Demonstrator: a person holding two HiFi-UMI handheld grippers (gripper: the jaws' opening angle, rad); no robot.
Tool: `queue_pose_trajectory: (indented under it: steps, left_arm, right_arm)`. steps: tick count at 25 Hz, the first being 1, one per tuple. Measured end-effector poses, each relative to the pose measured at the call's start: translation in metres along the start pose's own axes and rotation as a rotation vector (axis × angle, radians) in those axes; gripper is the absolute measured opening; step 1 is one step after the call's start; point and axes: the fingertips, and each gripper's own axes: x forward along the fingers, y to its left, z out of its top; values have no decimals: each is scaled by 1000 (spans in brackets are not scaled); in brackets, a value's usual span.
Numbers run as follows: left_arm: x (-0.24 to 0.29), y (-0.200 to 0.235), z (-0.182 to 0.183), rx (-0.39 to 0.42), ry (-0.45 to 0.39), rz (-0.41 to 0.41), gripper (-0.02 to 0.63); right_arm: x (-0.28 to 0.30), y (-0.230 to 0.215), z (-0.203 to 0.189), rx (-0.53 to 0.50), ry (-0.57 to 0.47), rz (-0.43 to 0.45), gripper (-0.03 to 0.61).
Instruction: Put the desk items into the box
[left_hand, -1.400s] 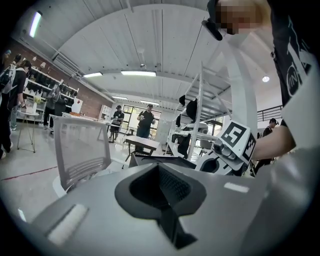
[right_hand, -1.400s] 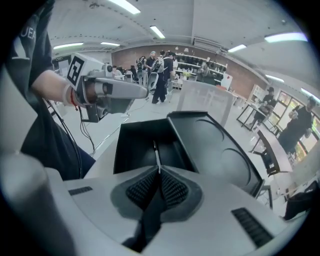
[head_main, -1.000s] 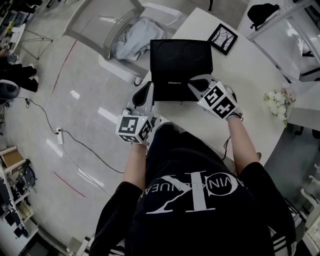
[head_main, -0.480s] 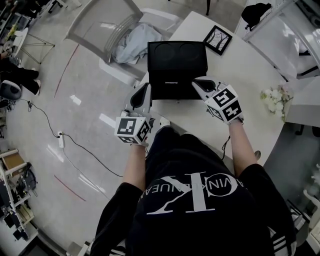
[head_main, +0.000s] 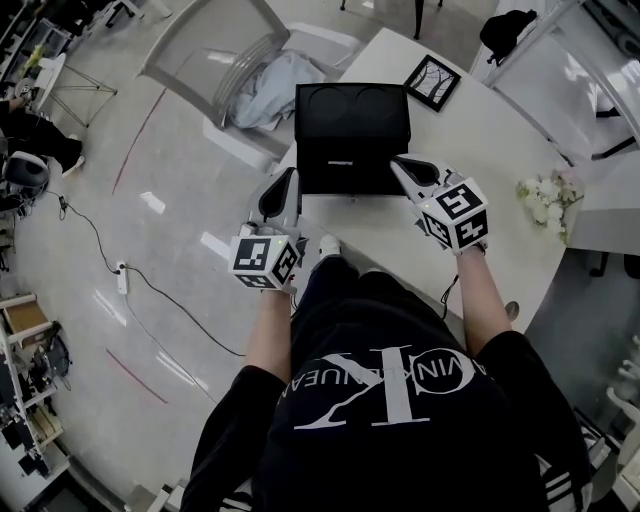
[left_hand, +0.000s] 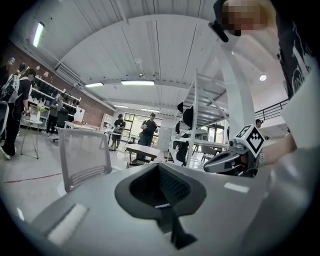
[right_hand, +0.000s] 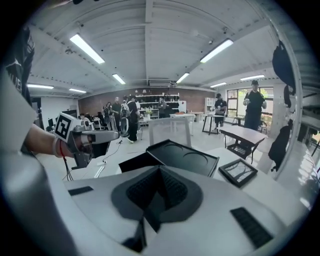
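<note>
On the bench (head_main: 500, 150), left hand-held gripper (head_main: 286, 180) and right hand-held gripper (head_main: 403, 166), clenched empty, flank the box (head_main: 352, 150); bumping could shove it off.

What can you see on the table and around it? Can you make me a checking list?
Surface: white table, curved near edge.
Job's things: black box at the near edge, between the two grippers; picture frame lying flat behind it, apart from it.
Clutter: white flowers by the table's right edge.
Grippers: left gripper and right gripper both shut and empty, one at each side of the box; cannot tell if they touch it.
Cables: one cable across the floor on the left.
Surroundings: chair with a pale cloth on it; people standing at far tables.
</note>
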Motion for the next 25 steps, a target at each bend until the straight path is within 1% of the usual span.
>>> queue_pose_trajectory:
  steps: [12,25]
  left_arm:
    - [-23,-13,5,4,-34,45,9]
    - [-48,-27,7,16,-61,90,9]
  right_arm:
    - [-33,1,7,6,-120,-69,14]
    - [-62,9,7,1,-211,-100,14]
